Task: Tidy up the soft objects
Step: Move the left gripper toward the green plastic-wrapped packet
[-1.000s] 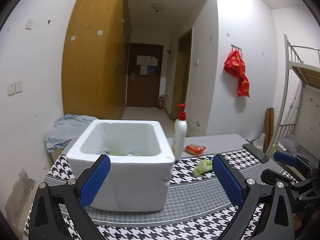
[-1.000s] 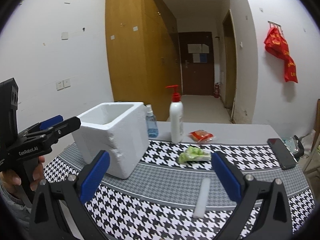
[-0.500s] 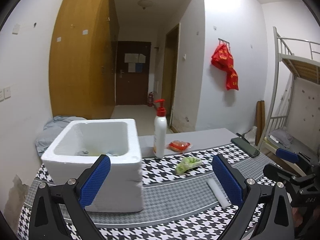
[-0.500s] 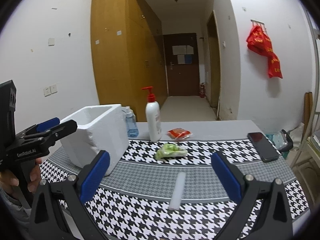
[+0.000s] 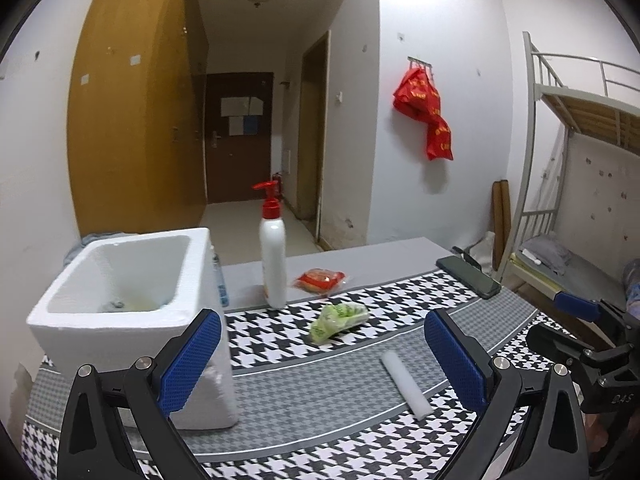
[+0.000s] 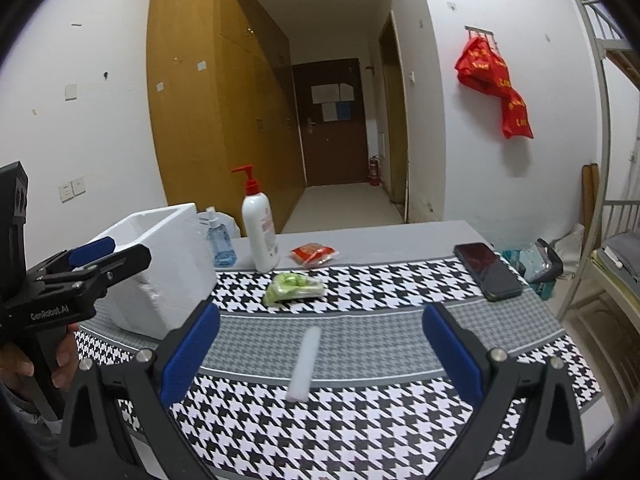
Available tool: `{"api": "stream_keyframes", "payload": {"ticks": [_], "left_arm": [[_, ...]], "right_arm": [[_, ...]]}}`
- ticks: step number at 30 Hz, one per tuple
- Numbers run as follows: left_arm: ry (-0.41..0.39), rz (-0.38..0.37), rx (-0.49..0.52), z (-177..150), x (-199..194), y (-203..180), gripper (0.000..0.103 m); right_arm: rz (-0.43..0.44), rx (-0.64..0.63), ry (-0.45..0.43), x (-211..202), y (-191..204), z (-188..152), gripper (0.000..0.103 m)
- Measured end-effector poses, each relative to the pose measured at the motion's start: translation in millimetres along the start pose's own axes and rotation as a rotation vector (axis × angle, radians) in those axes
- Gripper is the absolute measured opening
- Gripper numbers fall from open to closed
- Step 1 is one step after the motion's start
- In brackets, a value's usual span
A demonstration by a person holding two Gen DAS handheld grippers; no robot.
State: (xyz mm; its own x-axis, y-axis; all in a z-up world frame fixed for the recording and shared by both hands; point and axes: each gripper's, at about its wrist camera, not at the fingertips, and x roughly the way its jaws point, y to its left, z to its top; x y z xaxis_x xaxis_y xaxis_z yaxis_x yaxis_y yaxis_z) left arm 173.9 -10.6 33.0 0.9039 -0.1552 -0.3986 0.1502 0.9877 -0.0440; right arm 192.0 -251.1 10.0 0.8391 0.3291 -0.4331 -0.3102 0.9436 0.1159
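A white foam box point(image 5: 132, 312) stands on the left of the houndstooth table; it also shows in the right wrist view point(image 6: 160, 276). A white foam stick point(image 5: 405, 385) point(image 6: 306, 364) lies in the middle. A green soft packet point(image 5: 338, 320) point(image 6: 294, 287) lies behind it, and a red packet point(image 5: 320, 280) point(image 6: 313, 254) further back. My left gripper point(image 5: 322, 364) is open and empty, above the table beside the box. My right gripper point(image 6: 320, 354) is open and empty, with the foam stick between its fingers in view, below them.
A white pump bottle point(image 5: 273, 256) and a blue sanitizer bottle point(image 6: 220, 242) stand by the box. A black phone point(image 6: 488, 270) lies at the table's right. A bunk bed point(image 5: 568, 184) stands to the right. The table's grey far edge point(image 5: 360, 254) faces a corridor.
Both grippers have swung right and pulled back from the box. The foam stick has come into the left view and sits nearer the middle of the right view. Both stay open.
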Motion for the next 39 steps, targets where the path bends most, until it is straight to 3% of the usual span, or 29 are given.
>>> {"api": "stream_keyframes", "payload": {"ticks": [18,39], "left_arm": [[0.055,-0.055,0.047,-2.1,48.2,-20.3,0.102],[0.212,-0.056,0.034,-11.1,127.2,-27.7,0.102]], "right_arm": [[0.034,0.004,0.069,20.2,-15.9,-18.6,0.102],[0.06,0.031,0.107,37.0,-37.6,-22.2,0.103]]}}
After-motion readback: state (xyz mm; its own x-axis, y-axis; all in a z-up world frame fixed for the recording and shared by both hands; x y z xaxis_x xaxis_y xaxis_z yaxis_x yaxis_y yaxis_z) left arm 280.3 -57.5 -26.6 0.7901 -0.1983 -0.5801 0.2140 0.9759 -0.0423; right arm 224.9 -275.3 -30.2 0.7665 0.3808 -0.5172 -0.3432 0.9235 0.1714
